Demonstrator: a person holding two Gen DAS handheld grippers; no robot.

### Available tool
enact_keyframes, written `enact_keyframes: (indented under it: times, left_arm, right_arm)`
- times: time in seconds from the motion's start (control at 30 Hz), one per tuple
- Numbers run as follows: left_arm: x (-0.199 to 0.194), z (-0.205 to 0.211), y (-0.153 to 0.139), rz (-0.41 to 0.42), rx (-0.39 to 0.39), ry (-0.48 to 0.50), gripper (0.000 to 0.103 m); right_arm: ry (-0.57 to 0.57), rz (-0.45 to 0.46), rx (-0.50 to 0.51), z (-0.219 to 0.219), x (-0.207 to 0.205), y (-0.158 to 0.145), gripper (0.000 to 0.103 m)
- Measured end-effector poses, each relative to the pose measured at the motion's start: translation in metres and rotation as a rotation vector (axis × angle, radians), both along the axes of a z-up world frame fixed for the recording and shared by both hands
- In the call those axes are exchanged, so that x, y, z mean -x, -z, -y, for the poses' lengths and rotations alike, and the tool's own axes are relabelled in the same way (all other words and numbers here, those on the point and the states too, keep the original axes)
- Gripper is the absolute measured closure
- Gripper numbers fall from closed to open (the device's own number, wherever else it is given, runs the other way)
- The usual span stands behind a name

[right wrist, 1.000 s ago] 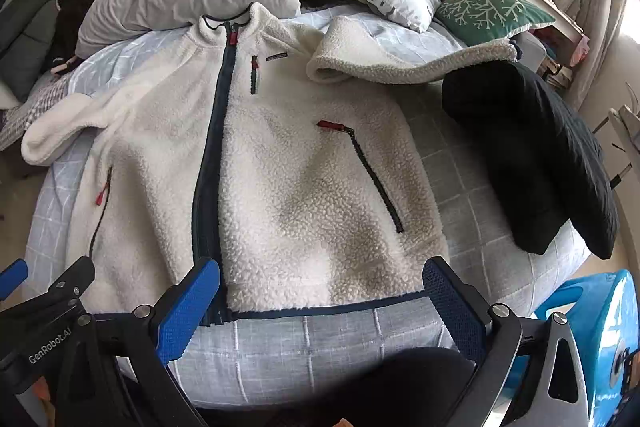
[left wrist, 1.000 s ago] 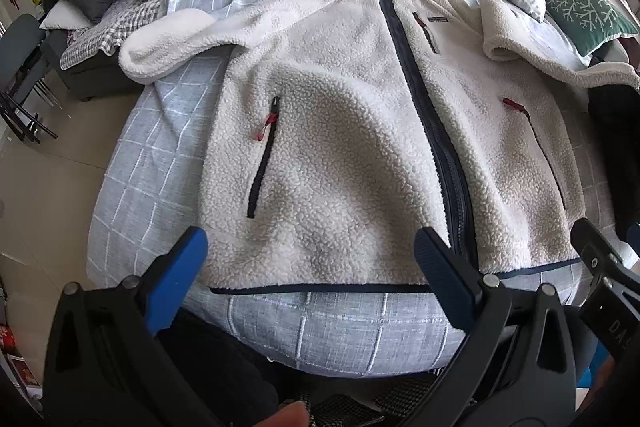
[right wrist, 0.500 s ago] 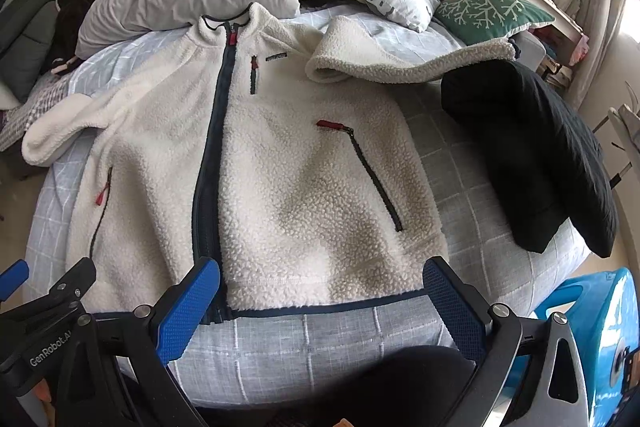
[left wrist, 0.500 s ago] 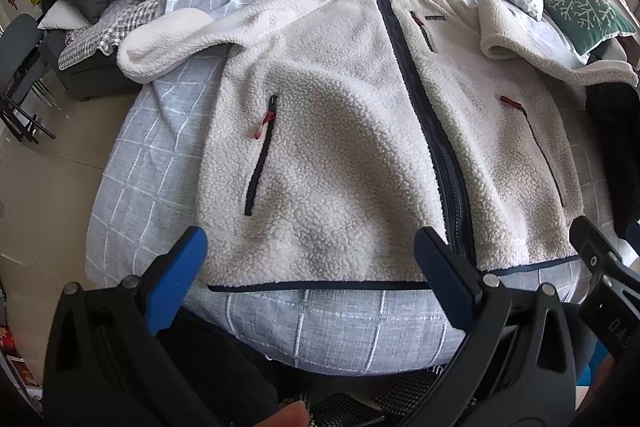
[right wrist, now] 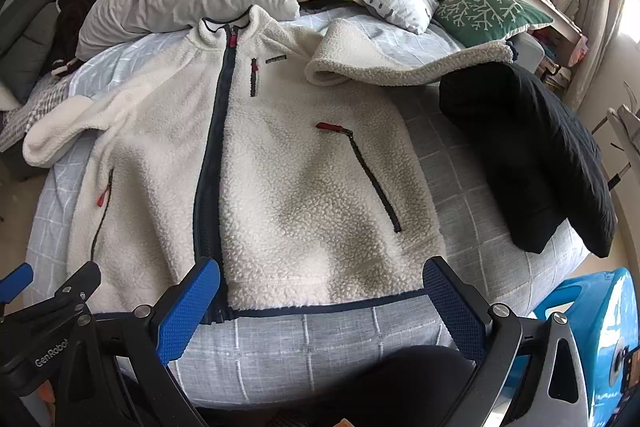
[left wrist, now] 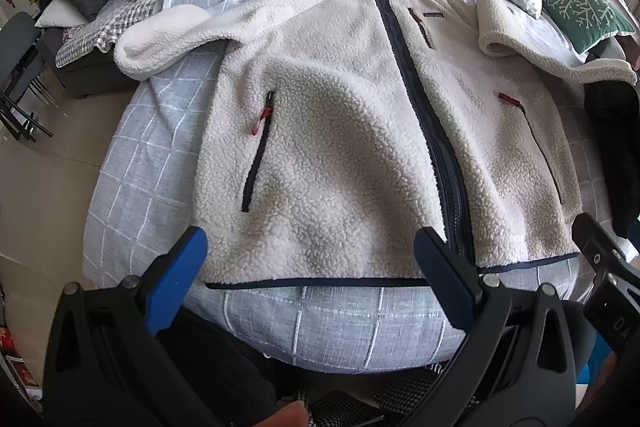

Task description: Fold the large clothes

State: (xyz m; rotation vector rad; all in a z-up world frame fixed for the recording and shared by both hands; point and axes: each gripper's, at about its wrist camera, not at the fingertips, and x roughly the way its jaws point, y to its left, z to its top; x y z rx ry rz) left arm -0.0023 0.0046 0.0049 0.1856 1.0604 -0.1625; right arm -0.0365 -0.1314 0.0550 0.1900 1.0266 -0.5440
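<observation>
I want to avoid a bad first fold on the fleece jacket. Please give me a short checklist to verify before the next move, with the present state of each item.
1. Left tool open and holding nothing: ok.
2. Right tool open and holding nothing: ok.
3. Fleece jacket lies front up and zipped on the bed: ok.
4. Body of the jacket is flat: mostly ok, only soft bulges.
5. Sleeves laid out flat: not ok. The sleeve beside the black garment is bent, its cuff reaching that garment; the other sleeve curls at the bed's edge.
6. Hem within easy reach of both tools: ok, it lies just ahead of them.
</observation>
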Motion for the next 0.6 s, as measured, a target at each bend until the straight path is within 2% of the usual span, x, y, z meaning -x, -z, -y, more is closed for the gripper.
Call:
enact_keyframes:
  times: [0.6]
  left_arm:
    - [-0.0009,0.0027,0.0043,-0.016,0.008,0.004,0.001]
  right_arm:
    - [0.002,0.001,0.007,-0.0035,-0.0012,-0.0029,0.000]
